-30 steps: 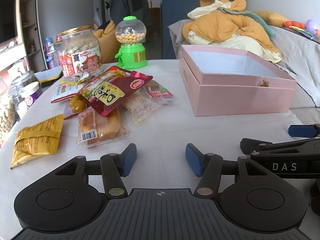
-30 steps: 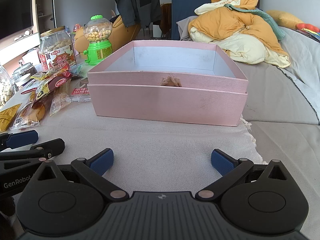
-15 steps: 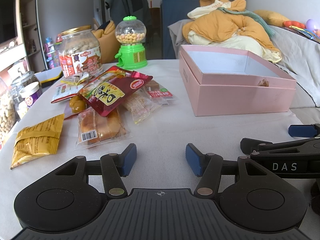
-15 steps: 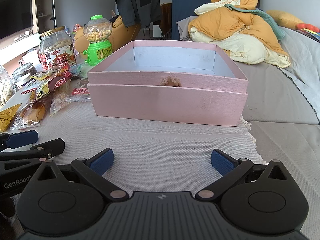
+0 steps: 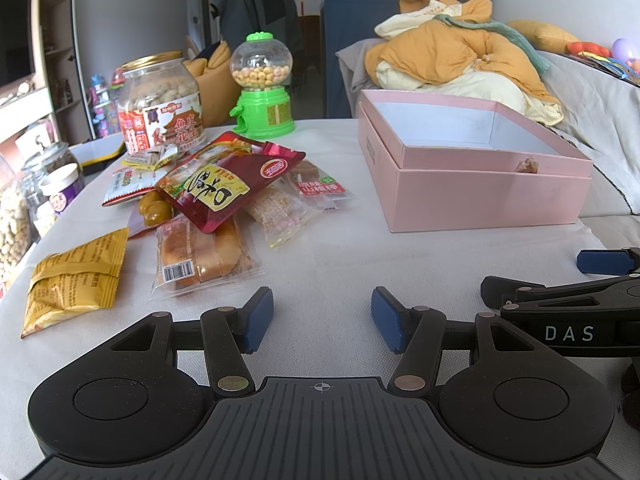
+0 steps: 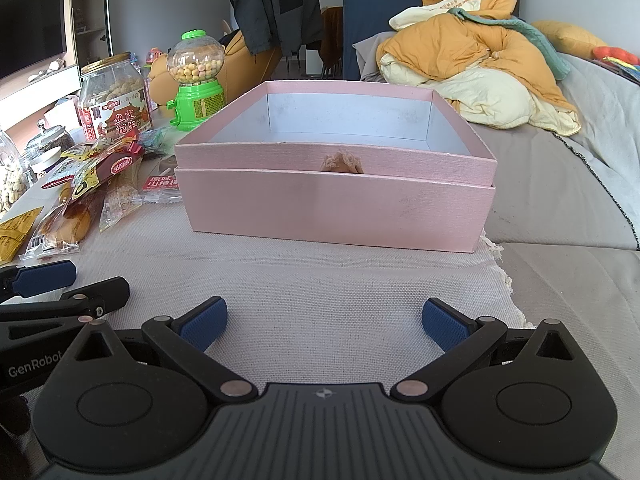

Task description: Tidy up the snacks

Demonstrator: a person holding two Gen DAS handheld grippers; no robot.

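Observation:
A pile of snack packets lies on the white cloth left of an open pink box (image 5: 472, 196) (image 6: 336, 208): a dark red bag (image 5: 224, 180), a wrapped bread roll (image 5: 200, 256), a yellow sachet (image 5: 72, 280) and small clear packets (image 5: 280, 208). The box's white inside looks bare; a small brown tuft (image 6: 342, 162) sits on its near rim. My left gripper (image 5: 322, 318) stands open low over the cloth, in front of the pile, nothing between its blue pads. My right gripper (image 6: 322, 324) is open too, facing the box's near wall.
A peanut jar (image 5: 160, 100) and a green gumball machine (image 5: 262, 88) stand behind the pile. Glass jars (image 5: 24, 204) line the left edge. A heap of orange and cream bedding (image 6: 480, 64) lies on the grey sofa behind the box.

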